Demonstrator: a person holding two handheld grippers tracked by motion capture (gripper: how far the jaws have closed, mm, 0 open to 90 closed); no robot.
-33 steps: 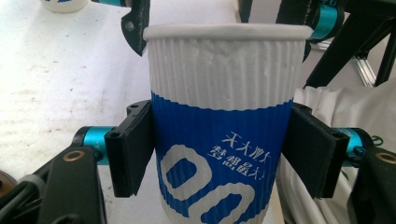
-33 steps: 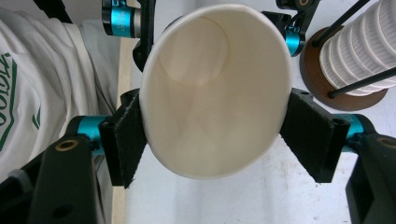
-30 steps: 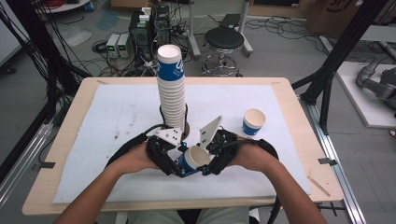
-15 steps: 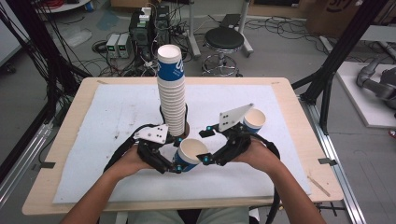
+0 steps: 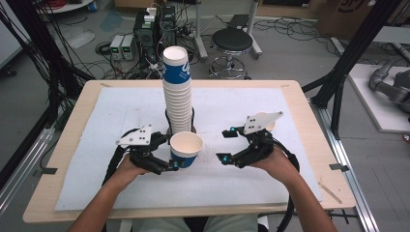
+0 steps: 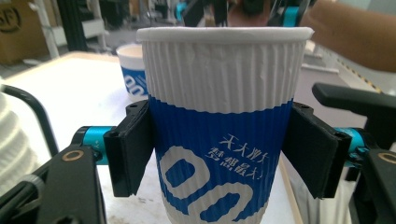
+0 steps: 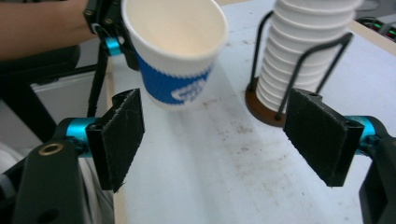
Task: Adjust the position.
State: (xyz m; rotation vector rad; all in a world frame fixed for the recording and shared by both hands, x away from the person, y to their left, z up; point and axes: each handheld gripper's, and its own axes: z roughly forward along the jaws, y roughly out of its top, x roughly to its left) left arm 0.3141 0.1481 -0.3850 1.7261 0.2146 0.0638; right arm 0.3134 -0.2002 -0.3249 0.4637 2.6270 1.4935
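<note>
A white and blue ribbed paper cup point(image 5: 186, 150) point(image 6: 219, 116) hangs just above the white mat, upright, with my left gripper point(image 5: 176, 162) point(image 6: 219, 149) shut on its blue band; those jaws have just eased a little wider, both pads still on the cup. My right gripper point(image 5: 225, 145) point(image 7: 215, 135) stands to the right of the cup and apart from it; its jaws have just been opening and nothing is between them. In the right gripper view the held cup point(image 7: 175, 46) tilts toward the camera, its inside bare.
A tall stack of the same cups point(image 5: 177, 92) point(image 7: 303, 51) stands in a wire holder point(image 7: 261, 109) just behind the held cup. Another single cup point(image 6: 133, 70) stands on the mat point(image 5: 121, 111) at the right, mostly behind the right gripper's plate. Stool and gear lie beyond the table.
The right gripper has let go of the cup, opened and drawn off to the right. The left gripper has carried the cup slightly left and lower.
</note>
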